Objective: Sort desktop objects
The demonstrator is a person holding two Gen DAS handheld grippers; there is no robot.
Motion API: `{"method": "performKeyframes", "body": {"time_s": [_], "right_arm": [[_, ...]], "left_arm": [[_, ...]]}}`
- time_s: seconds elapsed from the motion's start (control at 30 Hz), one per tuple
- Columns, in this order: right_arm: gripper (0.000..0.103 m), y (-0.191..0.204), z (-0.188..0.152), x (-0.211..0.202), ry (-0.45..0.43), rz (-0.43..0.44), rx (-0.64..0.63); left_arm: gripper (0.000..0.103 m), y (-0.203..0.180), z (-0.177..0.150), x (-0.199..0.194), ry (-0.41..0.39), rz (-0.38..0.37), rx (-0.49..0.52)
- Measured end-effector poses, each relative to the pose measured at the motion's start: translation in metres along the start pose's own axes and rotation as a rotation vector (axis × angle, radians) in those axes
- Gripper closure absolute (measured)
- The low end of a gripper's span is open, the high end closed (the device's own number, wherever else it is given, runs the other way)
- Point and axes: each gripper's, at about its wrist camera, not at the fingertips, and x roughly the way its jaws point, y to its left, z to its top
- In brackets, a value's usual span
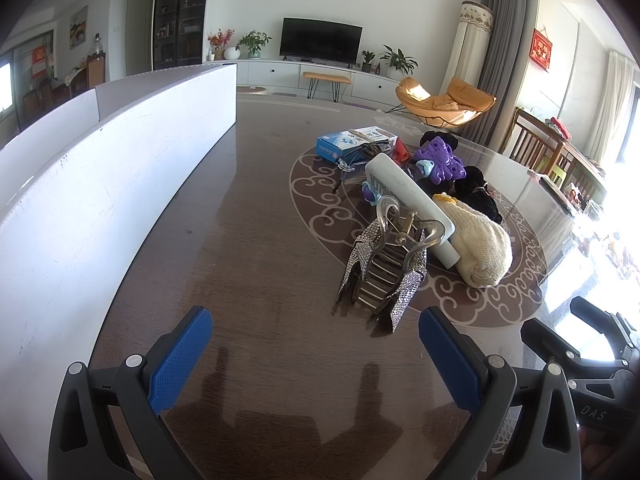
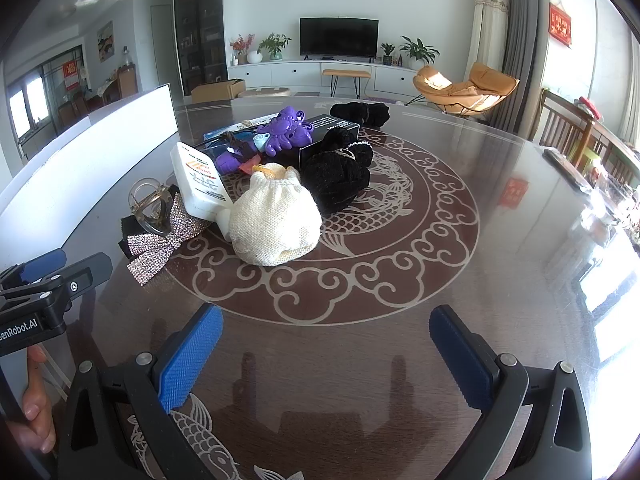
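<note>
Both my left gripper point(image 1: 316, 356) and right gripper point(image 2: 326, 354) hung wide and empty, sparkly rhinestone bow clip point(image 1: 376, 276) fronting the pile, white lotion tube point(image 1: 408, 204) half-hiding the purple plastic toy point(image 1: 438, 160).

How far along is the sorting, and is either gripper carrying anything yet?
Nothing looks sorted. The rhinestone bow clip, white tube, cream knit pouch, purple toy and black scrunchies sit piled together. Left gripper and right gripper hover with jaws open, empty. All sorting remains.
</note>
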Motion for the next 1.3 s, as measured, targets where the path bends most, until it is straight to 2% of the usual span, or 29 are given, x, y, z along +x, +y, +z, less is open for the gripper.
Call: {"method": "performKeyframes", "body": {"time_s": [0.43,0.87,1.3], "right_arm": [[0.0,0.001,-0.001,-0.001,0.009,0.0,0.0],[0.0,0.002,0.002,0.004,0.053,0.002,-0.003],[0.0,0.004,0.002,0.011,0.096,0.011,-0.018]], "left_arm": [[0.0,0.0,0.0,0.0,0.001,-0.001,-0.001],[0.0,-0.004,-0.004,-0.001,0.003,-0.003,0.001],[0.0,-0.01,-0.01,0.001,0.039,-0.016,-0.02]]}}
